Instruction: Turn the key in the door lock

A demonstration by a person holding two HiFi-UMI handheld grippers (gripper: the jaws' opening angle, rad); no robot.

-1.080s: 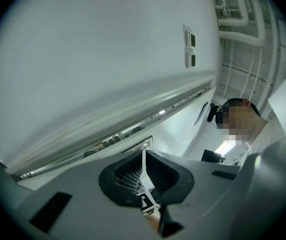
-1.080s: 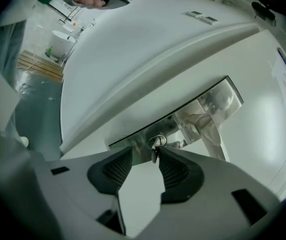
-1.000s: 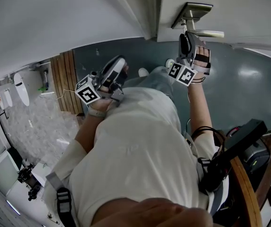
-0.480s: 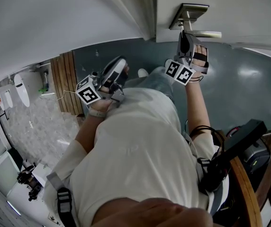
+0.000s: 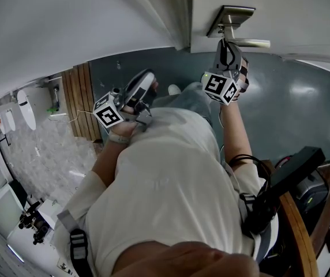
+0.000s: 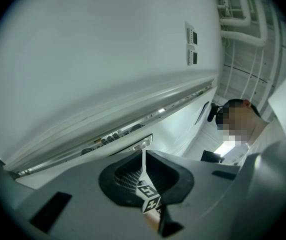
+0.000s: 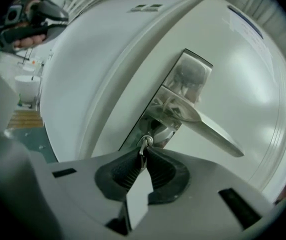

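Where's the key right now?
Right gripper view, centre: the key sits in the lock just under the door handle, pinched between the right hand-held gripper's jaws.

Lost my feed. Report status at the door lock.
Right gripper just closed on key in lock. Left gripper shut, empty, at chest. Nothing blocking; door handle clear.

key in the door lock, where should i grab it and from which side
Grip the small metal head of the key, the only part sticking out of the lock plate, by the lever handle. Come straight at the door, along the key's shaft, with one pad on each side, so a wrist roll should turn it. The right tongs have just closed on it this way.
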